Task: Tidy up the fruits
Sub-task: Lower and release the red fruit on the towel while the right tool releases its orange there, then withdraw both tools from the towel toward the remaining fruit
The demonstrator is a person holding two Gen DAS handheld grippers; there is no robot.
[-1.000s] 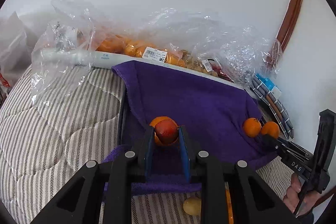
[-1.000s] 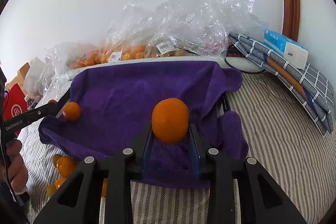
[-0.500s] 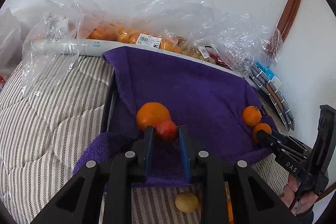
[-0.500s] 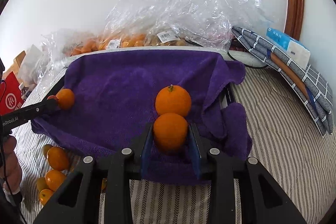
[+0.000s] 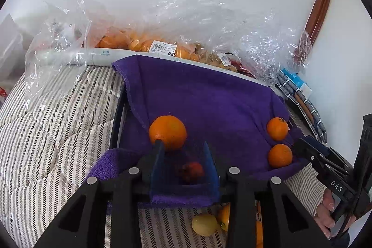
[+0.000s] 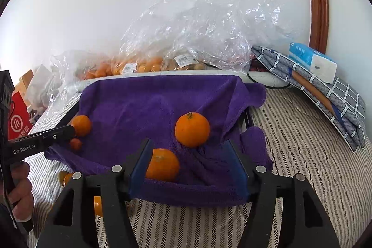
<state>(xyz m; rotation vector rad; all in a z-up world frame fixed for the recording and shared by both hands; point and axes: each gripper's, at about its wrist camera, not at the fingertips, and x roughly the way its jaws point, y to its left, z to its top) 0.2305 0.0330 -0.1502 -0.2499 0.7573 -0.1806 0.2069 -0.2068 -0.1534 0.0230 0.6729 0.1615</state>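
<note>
A purple towel [image 5: 204, 104] lines a tray on the striped bed; it also shows in the right wrist view [image 6: 144, 108]. My left gripper [image 5: 183, 150] is open over the towel's near left edge; a small red fruit [image 5: 191, 172] lies loose between its fingers, and a large orange [image 5: 167, 131] sits just beyond. My right gripper [image 6: 188, 150] is open at the near right edge; an orange [image 6: 162, 165] lies by its left finger, and another orange [image 6: 192, 129] sits beyond. Both right-side oranges show in the left view [image 5: 277, 128], [image 5: 280, 155].
Plastic bags of oranges and other fruit [image 5: 162, 45] lie along the wall behind the tray. Loose fruit, including a yellow one [image 5: 204, 223], lies on the bed in front. Folded checked cloth and a tissue pack [image 6: 311, 62] are at the right.
Both grippers have opened. The left let go of the small red fruit and the right let go of its orange; both fruits now rest on the towel.
</note>
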